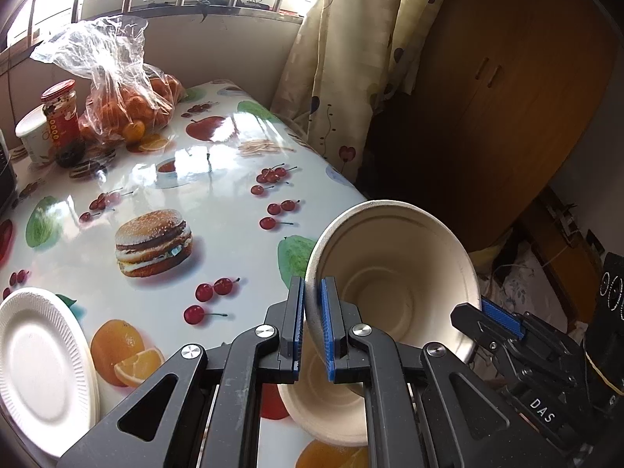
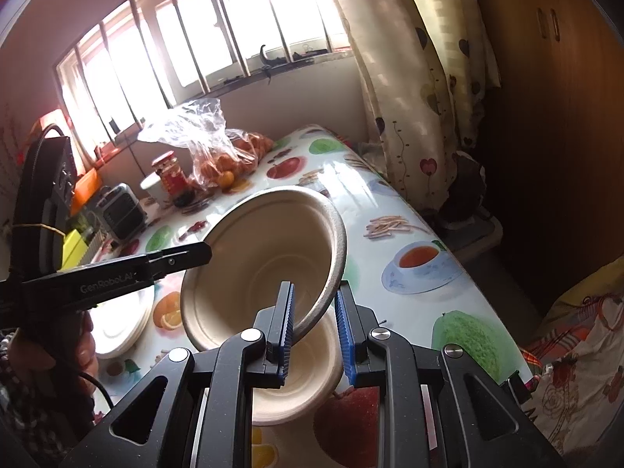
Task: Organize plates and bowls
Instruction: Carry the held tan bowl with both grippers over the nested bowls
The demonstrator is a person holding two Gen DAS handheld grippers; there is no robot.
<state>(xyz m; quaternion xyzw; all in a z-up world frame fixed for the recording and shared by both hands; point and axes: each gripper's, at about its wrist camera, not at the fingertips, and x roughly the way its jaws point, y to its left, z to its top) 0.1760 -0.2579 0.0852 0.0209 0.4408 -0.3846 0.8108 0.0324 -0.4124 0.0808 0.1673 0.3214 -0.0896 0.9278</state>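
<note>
In the left wrist view, your left gripper (image 1: 312,323) sits at the bottom centre, its blue pads pinched tight on the near rim of a tilted beige bowl (image 1: 394,277). The bowl hangs in the air right of centre, its mouth turned toward the camera. Your right gripper (image 1: 492,314) comes in from the lower right and meets the bowl's opposite rim, but only one blue pad shows — the other is behind the bowl wall. Below the held bowl, a second bowl (image 1: 323,401) rests on the table (image 1: 218,202), mostly hidden behind the gripper's black arms. A white plate (image 1: 39,358) lies at the lower left, cut off by the frame edge. At the upper left stand a bag of oranges (image 1: 124,105) and a red-lidded jar (image 1: 60,113).

In the right wrist view, the right gripper (image 2: 315,321) at the bottom centre clamps the bowl's (image 2: 261,257) right rim between its pads. The left gripper (image 2: 201,253) reaches in from the left edge onto the far rim; from here you cannot see its pads. The second bowl (image 2: 308,382) lies just beneath, partly covered by the fingers. The plates (image 2: 117,331) at the left are half hidden behind the left gripper's arm and seem to be a stack — how many is unclear. A hand (image 2: 50,347) holding that gripper is dark and blurred at the lower left.
</note>
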